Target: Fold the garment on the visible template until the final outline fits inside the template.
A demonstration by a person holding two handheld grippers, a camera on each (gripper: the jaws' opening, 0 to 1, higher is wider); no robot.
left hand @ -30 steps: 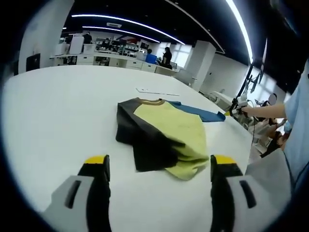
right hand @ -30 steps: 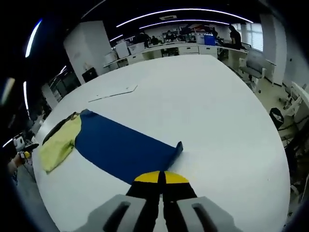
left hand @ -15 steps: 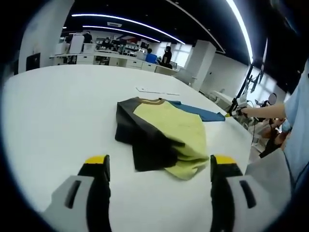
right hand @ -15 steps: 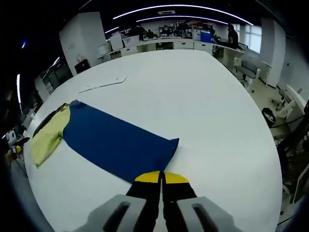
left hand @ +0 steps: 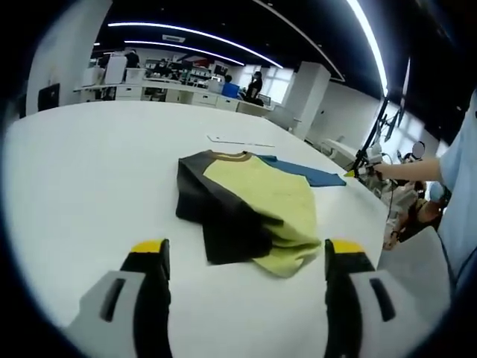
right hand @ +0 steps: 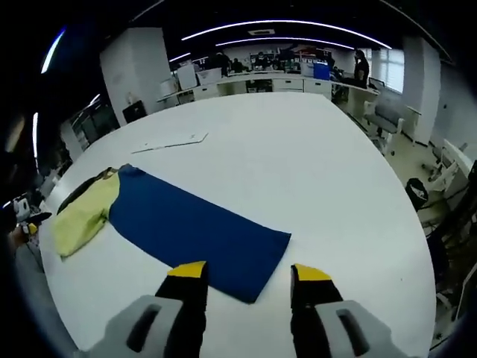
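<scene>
The garment lies on the white table, yellow-green body on top, a dark sleeve folded across its near side. Its blue sleeve stretches out flat toward my right gripper, which stands open just above the sleeve's end with nothing between its fingers. In the right gripper view the yellow-green part sits at the far left. My left gripper is open, jaws wide apart, just short of the garment's near edge. The blue sleeve runs off to the right behind the body.
A thin white flat sheet lies on the table beyond the garment, also in the left gripper view as a white sheet. A person's arm reaches in at the right. Desks and people stand far behind. The table edge curves on the right.
My right gripper has opened and let go of the blue sleeve's end, which now lies flat on the table. The left gripper has stayed put.
</scene>
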